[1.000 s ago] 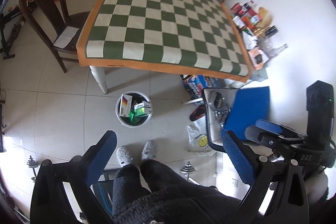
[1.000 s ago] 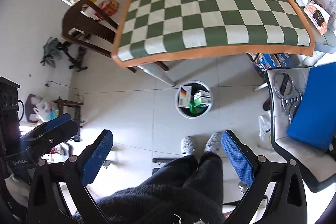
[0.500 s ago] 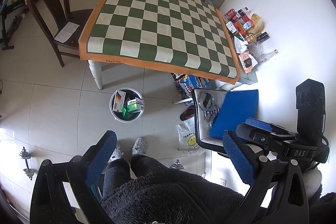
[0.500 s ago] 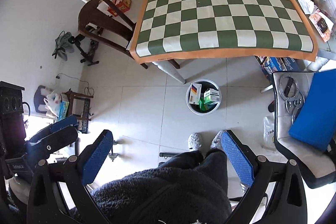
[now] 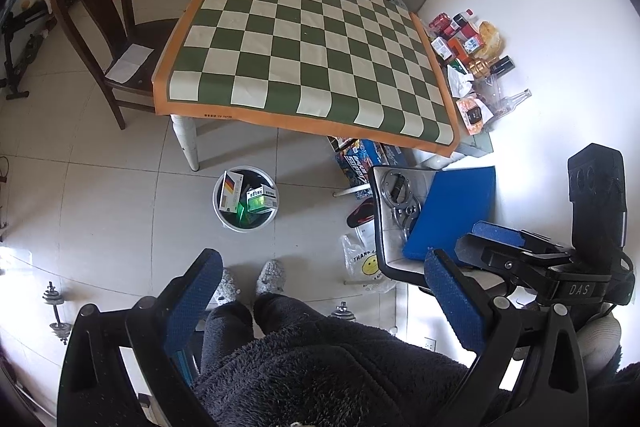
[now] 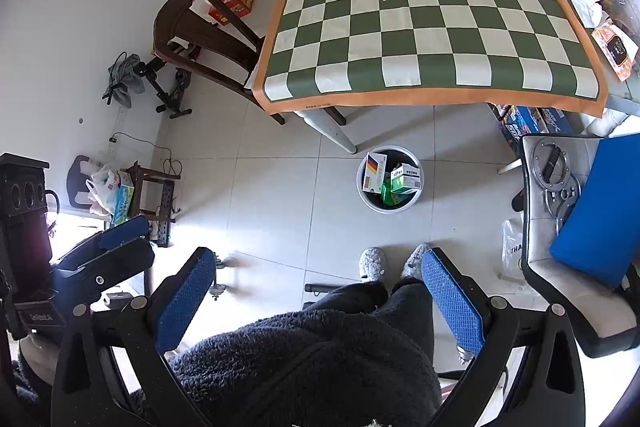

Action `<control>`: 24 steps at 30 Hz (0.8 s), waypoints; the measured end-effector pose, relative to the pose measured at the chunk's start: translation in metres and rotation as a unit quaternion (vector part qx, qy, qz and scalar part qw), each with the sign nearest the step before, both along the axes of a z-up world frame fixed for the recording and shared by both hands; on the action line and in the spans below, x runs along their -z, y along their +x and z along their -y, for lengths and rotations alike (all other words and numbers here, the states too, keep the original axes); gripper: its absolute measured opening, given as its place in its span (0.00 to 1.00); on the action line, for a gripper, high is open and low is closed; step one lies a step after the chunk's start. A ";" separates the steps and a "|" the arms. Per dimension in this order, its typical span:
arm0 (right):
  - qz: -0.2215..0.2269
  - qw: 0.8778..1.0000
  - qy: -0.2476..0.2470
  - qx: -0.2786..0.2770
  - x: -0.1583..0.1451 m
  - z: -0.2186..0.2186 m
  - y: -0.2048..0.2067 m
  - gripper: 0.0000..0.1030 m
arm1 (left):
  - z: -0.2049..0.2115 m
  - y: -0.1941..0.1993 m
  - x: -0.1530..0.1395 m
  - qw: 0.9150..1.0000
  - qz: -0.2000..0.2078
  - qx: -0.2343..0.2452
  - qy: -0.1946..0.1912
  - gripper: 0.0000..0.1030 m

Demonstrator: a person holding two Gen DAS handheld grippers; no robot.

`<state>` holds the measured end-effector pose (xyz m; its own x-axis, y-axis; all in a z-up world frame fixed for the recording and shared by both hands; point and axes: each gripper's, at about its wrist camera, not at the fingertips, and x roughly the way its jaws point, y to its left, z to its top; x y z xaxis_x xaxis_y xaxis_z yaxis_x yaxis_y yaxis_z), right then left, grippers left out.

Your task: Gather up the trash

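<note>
Both grippers have risen since a second ago, shrinking the scene. Left gripper and right gripper hold fingers spread, empty. Well beyond them, the white trash bin with cartons stands on the floor beside the checkered counter.

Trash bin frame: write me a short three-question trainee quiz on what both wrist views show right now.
1. True or false: the white trash bin stands on the checkered tablecloth.
2. What does the left gripper hold? A) a green box B) nothing C) a bottle
3. Fill in: the blue cushion lies on a ____.

Key
1. False: it stands on the floor tiles, by the table leg, with boxes inside.
2. B; the right gripper is open and empty too.
3. Chair.
</note>
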<state>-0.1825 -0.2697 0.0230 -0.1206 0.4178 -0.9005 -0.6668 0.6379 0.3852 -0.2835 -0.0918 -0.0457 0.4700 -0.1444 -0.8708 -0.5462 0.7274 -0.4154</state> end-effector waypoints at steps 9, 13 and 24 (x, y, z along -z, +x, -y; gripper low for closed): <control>0.000 1.000 -0.005 -0.006 -0.001 0.006 -0.003 1.00 | 0.001 0.000 0.002 1.000 -0.002 0.002 -0.003 1.00; -0.002 1.000 -0.006 -0.007 0.000 0.009 -0.004 1.00 | 0.003 -0.003 0.000 1.000 -0.001 0.003 -0.005 1.00; -0.002 1.000 -0.006 -0.003 -0.003 0.015 -0.003 1.00 | 0.007 0.003 0.001 1.000 -0.001 0.003 -0.004 1.00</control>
